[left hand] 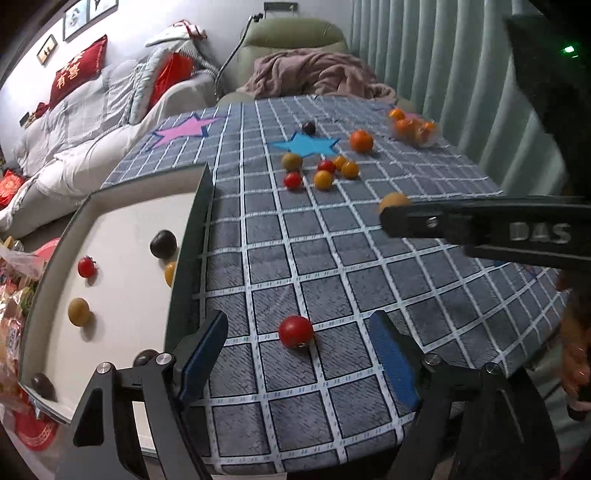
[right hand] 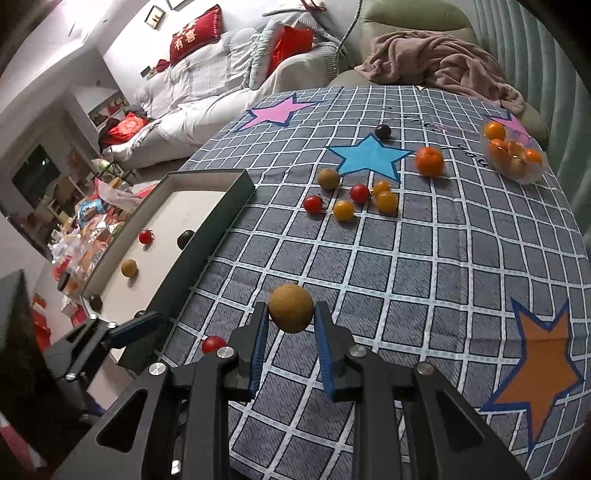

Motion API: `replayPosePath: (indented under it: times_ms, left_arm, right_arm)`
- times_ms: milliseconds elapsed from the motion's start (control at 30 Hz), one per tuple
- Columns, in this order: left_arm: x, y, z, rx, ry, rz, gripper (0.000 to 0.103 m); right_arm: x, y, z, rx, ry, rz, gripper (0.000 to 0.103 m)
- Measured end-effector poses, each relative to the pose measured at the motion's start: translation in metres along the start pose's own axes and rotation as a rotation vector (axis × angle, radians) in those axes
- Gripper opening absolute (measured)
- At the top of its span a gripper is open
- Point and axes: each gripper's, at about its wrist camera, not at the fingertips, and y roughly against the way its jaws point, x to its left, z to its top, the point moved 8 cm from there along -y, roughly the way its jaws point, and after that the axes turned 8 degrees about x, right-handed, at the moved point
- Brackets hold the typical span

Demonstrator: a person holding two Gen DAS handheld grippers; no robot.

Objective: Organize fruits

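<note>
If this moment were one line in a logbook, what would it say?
right tool: shut on brown fruit, lifted off cloth | left tool: open around red tomato | tray: holds several fruits

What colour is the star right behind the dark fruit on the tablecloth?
Light blue star with a darker blue outline; clearest in the right wrist view.

Raised grey letters "DAS" stand on the black body of the right gripper, seen from the left wrist. White Chinese characters "有喜" stand on a red cushion on the sofa.
</note>
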Motion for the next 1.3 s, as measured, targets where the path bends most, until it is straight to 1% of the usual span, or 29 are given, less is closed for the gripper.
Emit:
replayPosePath:
  times_ms: [67,167,200,267,300,367,400,533,600,833,967,1100,1300]
  left_arm:
    - [-0.002,-0.005,-0.003,0.016,-0.007,0.008,0.068]
    - [-0.002,-0.016,-0.008,0.059,0.006,0.026,0.067]
    - [-0.001,-0.019,-0.010,0.068,0.012,0.027,0.064]
    - [0.001,-0.027,-0.014,0.099,0.025,0.031,0.044]
    - [0.002,-0.029,-0.017,0.106,0.040,0.017,0.044]
    - [0.004,-0.028,-0.017,0.100,0.058,0.010,0.029]
    - [0.005,-0.028,-0.017,0.100,0.061,0.005,0.024]
    - [0.010,-0.026,-0.018,0.097,0.112,-0.042,0.024]
    - [0.013,-0.024,-0.017,0.091,0.130,-0.052,0.024]
    - [0.025,0.003,-0.001,0.023,0.153,-0.053,0.024]
    - [0.043,0.018,0.004,-0.007,0.179,-0.033,0.024]
    - [0.070,0.030,0.004,-0.028,0.223,-0.002,0.024]
    - [0.120,0.032,-0.009,-0.018,0.300,0.067,0.024]
  right_arm:
    - [-0.001,0.000,-0.001,-0.001,-0.002,0.004,0.027]
    - [0.000,0.000,-0.003,-0.003,-0.002,0.012,0.027]
    - [0.001,0.000,-0.004,-0.004,-0.002,0.013,0.027]
    - [0.001,0.001,-0.004,-0.004,0.000,0.017,0.027]
    - [0.001,0.001,-0.005,-0.005,0.000,0.017,0.027]
    - [0.002,0.001,-0.005,-0.005,-0.001,0.018,0.027]
    - [0.002,0.001,-0.005,-0.004,-0.001,0.017,0.027]
    - [0.003,0.001,-0.007,-0.002,0.003,0.016,0.027]
    - [0.004,0.001,-0.009,0.003,0.004,0.015,0.027]
    - [0.014,0.000,-0.003,0.004,0.025,0.018,0.027]
    - [0.027,-0.001,0.003,0.002,0.049,0.024,0.027]
    - [0.042,-0.004,0.011,0.005,0.079,0.036,0.027]
    - [0.077,-0.014,0.021,0.019,0.133,0.067,0.027]
